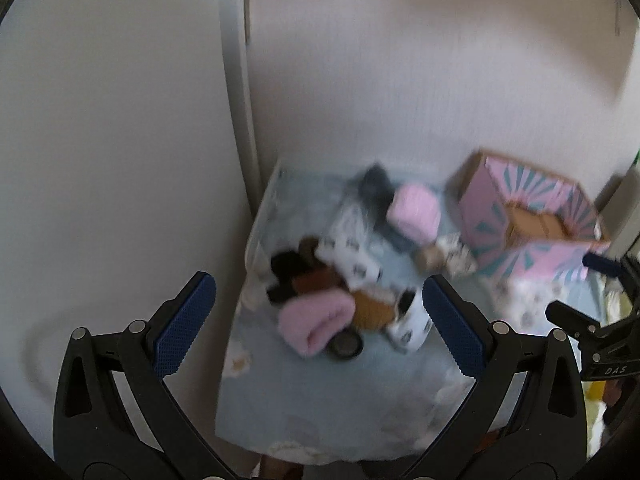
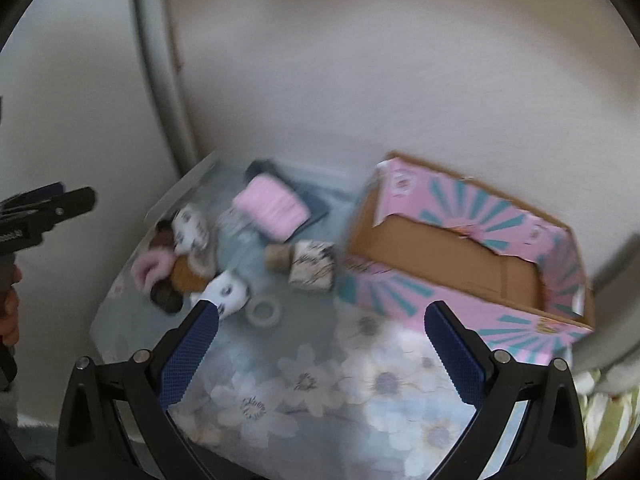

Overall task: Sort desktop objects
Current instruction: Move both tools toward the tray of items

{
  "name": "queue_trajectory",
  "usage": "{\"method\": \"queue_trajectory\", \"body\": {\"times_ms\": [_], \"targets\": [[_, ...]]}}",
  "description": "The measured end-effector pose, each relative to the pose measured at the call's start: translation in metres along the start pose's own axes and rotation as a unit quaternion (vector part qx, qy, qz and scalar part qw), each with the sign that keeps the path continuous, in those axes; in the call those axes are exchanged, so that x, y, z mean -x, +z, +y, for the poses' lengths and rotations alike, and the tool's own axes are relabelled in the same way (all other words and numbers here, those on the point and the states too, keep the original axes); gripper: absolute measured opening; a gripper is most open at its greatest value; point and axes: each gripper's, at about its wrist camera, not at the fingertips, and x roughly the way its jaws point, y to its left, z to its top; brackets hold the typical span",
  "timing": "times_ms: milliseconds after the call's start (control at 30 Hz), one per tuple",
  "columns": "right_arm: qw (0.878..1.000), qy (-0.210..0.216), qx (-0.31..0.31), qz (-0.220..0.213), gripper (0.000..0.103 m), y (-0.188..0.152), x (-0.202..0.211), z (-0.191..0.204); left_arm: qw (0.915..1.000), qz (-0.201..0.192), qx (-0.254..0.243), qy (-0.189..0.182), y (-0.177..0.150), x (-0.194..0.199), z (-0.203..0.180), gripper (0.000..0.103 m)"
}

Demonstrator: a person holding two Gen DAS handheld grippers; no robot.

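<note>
The surface (image 2: 304,384) carries a pale blue floral cloth and stands against a white wall (image 2: 360,80). The pink and teal cardboard box (image 2: 460,256) is the landmark: it sits open-topped at the back right of the surface, touching the wall, with nothing visible inside it.

Left of the box lies a loose cluster of soft items. A folded pink cloth (image 2: 272,204) rests on a dark blue cloth near the wall. A patterned white roll (image 2: 312,266) lies just beside the box's left corner. Further left sit a rolled pink item (image 1: 316,322), brown and black pieces (blurred), and a white printed sock (image 2: 228,290). A tape ring (image 2: 264,312) lies in front of the cluster.

The left gripper (image 1: 316,320) is released, jaws spread wide, holding nothing. The right gripper (image 2: 320,354) is likewise released and empty, in front of the box.
</note>
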Motion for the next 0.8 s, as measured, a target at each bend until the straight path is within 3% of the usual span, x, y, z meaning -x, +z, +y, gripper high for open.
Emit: {"method": "queue_trajectory", "body": {"times_ms": [167, 333, 500, 600, 667, 800], "targets": [[0.998, 0.036, 0.051, 0.026, 0.103, -0.017, -0.040, 0.018, 0.9997, 0.007, -0.020, 0.009, -0.031, -0.039, 0.003, 0.103], [0.993, 0.054, 0.101, 0.041, 0.100, -0.034, -0.083, 0.032, 0.9997, 0.023, 0.000, 0.000, -0.041, -0.075, 0.014, 0.094], [0.990, 0.065, 0.113, 0.048, 0.096, -0.038, -0.112, 0.035, 0.9997, 0.021, 0.004, -0.011, -0.047, -0.095, 0.017, 0.093], [0.989, 0.069, 0.119, 0.050, 0.087, -0.038, -0.124, 0.036, 0.9994, 0.028, -0.004, -0.018, -0.049, -0.104, 0.016, 0.087], [0.988, 0.074, 0.123, 0.054, 0.072, -0.039, -0.129, 0.037, 0.9991, 0.033, -0.008, -0.025, -0.049, -0.108, 0.015, 0.082], [0.987, 0.080, 0.129, 0.058, 0.064, -0.040, -0.133, 0.039, 0.9986, 0.035, -0.010, -0.039, -0.048, -0.111, 0.015, 0.077]]}}
